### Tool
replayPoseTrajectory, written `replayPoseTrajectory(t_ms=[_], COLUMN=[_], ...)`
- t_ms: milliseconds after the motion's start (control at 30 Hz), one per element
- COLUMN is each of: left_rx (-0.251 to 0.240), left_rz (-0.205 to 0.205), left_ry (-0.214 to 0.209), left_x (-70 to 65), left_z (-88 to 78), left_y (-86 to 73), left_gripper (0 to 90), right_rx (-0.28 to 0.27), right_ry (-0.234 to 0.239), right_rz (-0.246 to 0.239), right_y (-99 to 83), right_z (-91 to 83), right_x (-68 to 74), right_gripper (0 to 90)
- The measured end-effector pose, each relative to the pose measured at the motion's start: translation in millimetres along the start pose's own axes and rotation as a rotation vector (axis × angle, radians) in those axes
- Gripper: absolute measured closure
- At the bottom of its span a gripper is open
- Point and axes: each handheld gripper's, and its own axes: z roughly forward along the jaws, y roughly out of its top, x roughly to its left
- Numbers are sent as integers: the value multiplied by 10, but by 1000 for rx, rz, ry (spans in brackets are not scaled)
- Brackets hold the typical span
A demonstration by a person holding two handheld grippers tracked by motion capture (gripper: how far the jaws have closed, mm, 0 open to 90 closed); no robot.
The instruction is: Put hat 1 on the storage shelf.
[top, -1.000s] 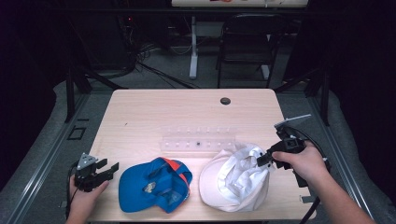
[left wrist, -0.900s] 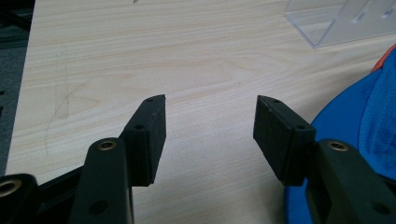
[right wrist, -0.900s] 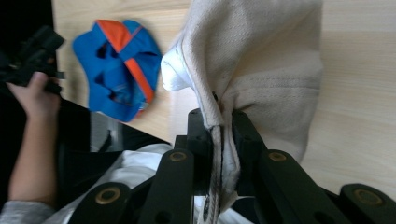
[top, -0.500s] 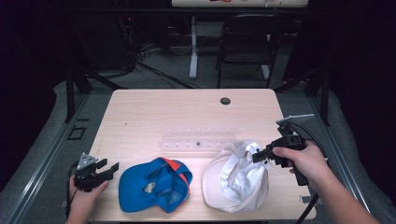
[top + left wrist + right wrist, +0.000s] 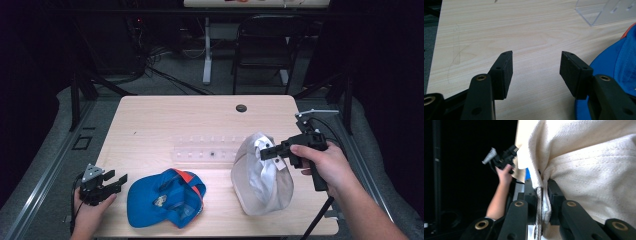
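Cream-white cap [image 5: 262, 175] sits near the right part of the table's [image 5: 165, 120] front edge, partly lifted: its lower rim rests on the wood while its upper portion is raised and bunched. Right gripper [image 5: 266, 152] has its jaws clamped on a fold of that cap's fabric at the upper right side; in the right gripper view the two black jaws are pressed together with cream cloth [image 5: 584, 157] and a stitched seam edge pinched between them. Right hand [image 5: 322, 162] holds the gripper's handle, off toward the table's right edge, cable trailing down past the front-right corner.

Blue cap [image 5: 165, 197] with orange trim lies flat near the front edge, left of centre, just beside the white cap but apart from it. Opening faces up; inner lining visible.

Left gripper [image 5: 116, 181] rests at the front-left corner, held by the left hand [image 5: 87, 207], grey three-cornered plate on top. Jaws stand wide apart, nothing between them; in the left gripper view bare wood shows in the gap and the blue cap's brim [image 5: 624, 67] lies just beside the right-hand jaw. Contact between jaw and brim: cannot tell.

Clear plastic rack [image 5: 210, 150] lies across the middle of the table, behind both caps. Small dark round grommet [image 5: 241, 108] near the back edge, right of centre. Black chair [image 5: 265, 50] stands on the floor beyond the back edge.
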Motion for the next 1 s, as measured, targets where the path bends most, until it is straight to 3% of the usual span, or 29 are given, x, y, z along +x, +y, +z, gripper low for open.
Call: replayPoseTrajectory(t_ms=[167, 367, 800, 900, 1000], left_rx=[-17, -22, -29, -21, -48], left_rz=[22, 42, 50, 67, 90], left_ry=[-2, -6, -23, -44, -51], left_x=[-52, -87, -131, -155, -248], left_z=[-7, -20, -19, -26, -58], left_y=[16, 31, 35, 48, 96], left_gripper=[448, 448, 448, 462, 462], right_rx=[-51, -72, -117, -132, -148], right_ry=[94, 155, 183, 185, 189], right_rz=[8, 9, 9, 9, 10], right_y=[70, 205, 540, 631, 711], right_z=[-41, 55, 218, 265, 316], right_x=[45, 138, 423, 472, 516], right_gripper=[810, 810, 810, 810, 810])
